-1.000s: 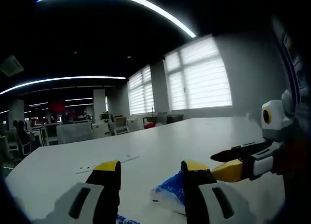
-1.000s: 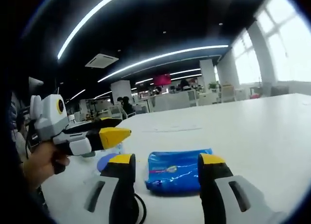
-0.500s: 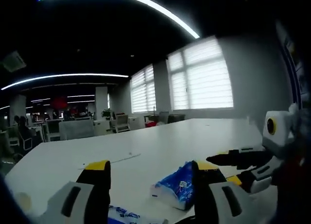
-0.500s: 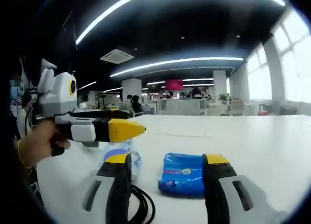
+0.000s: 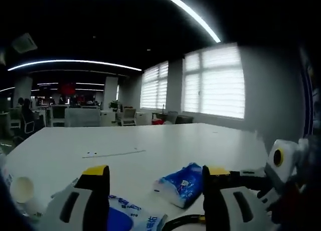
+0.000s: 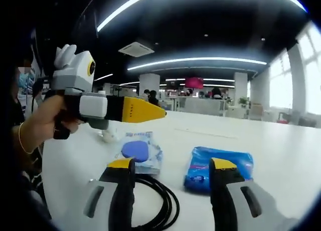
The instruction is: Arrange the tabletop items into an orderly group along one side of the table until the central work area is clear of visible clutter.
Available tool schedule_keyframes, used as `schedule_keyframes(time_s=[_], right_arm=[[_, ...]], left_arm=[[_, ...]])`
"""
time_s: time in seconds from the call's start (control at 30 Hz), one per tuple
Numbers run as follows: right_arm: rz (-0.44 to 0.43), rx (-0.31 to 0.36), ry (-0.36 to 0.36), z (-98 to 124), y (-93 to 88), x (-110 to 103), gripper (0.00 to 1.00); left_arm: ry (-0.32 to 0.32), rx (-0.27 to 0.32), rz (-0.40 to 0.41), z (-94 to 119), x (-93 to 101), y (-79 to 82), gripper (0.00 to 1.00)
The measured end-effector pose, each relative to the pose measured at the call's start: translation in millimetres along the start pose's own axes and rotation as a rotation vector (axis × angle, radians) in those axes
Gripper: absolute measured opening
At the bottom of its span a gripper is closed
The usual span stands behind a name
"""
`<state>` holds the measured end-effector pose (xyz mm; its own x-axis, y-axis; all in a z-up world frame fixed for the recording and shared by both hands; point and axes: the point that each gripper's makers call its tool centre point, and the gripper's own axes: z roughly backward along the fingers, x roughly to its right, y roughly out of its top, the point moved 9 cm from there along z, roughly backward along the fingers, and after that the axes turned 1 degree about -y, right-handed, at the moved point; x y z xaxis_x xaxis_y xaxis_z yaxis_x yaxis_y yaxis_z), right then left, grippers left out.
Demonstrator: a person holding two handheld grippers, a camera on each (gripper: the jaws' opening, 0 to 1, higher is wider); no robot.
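While both tools hung above the near edge of the white surface (image 5: 165, 151), neither gripped anything. The left tool (image 5: 150, 177) had its two yellow-tipped jaws spread wide apart, and the right tool (image 6: 173, 166) likewise stood with its jaws parted and nothing between them.

Seen in the left gripper view, a blue tissue pack (image 5: 180, 185) lay flat just ahead of the right-hand jaw. A white pouch with a blue patch (image 5: 125, 218) lay nearer, between the jaws and partly behind the left one; its blue lettering was too blurred to read. A pale paper cup (image 5: 21, 191) sat on its side near the surface's left edge. A loop of black cable (image 5: 181, 221) curved low in that view, just beside the pouch. The right tool came in from the right, low and close to the tissue pack.

From the right gripper view, the pouch (image 6: 138, 151), the tissue pack (image 6: 218, 163) and the cable (image 6: 160, 203) lay close together, the cable coiled nearest to the jaws. The left tool (image 6: 150, 110) hovered over the pouch, held by a hand (image 6: 42, 123); small print ran along its yellow jaw, unreadable.

Beyond this cluster the surface stretched broad and bare toward the windows (image 5: 215, 83), with only a faint thin line across its middle.
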<state>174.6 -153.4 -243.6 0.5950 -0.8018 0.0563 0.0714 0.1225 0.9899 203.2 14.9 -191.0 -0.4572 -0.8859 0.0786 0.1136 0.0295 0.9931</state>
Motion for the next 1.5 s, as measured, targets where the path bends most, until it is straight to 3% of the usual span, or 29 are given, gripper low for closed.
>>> schedule_keyframes(time_s=[0.3, 0.77, 1.23, 1.4, 1.43, 1.5], right_arm=[[0.034, -0.004, 0.060, -2, -2.3, -18, 0.64], [-0.017, -0.053, 0.127, -9, -10.6, -38, 0.64], [-0.097, -0.102, 0.135, -13, -17.0, -47, 0.63], [-0.111, -0.108, 0.136, -14, -18.6, -49, 0.62], [-0.111, -0.110, 0.135, -15, -18.8, -49, 0.62], [-0.111, -0.120, 0.130, -16, -19.3, -48, 0.62]], left_arm=[[0.036, 0.006, 0.054, 14, -12.4, -3.9, 0.81], [0.076, 0.013, 0.146, 39, -22.9, -7.7, 0.85], [0.126, -0.006, 0.318, 55, -41.3, -25.4, 0.88], [0.143, 0.018, 0.371, 59, -46.9, -28.9, 0.89], [0.138, 0.056, 0.397, 59, -47.9, -28.1, 0.91], [0.151, 0.041, 0.409, 60, -50.7, -30.9, 0.91]])
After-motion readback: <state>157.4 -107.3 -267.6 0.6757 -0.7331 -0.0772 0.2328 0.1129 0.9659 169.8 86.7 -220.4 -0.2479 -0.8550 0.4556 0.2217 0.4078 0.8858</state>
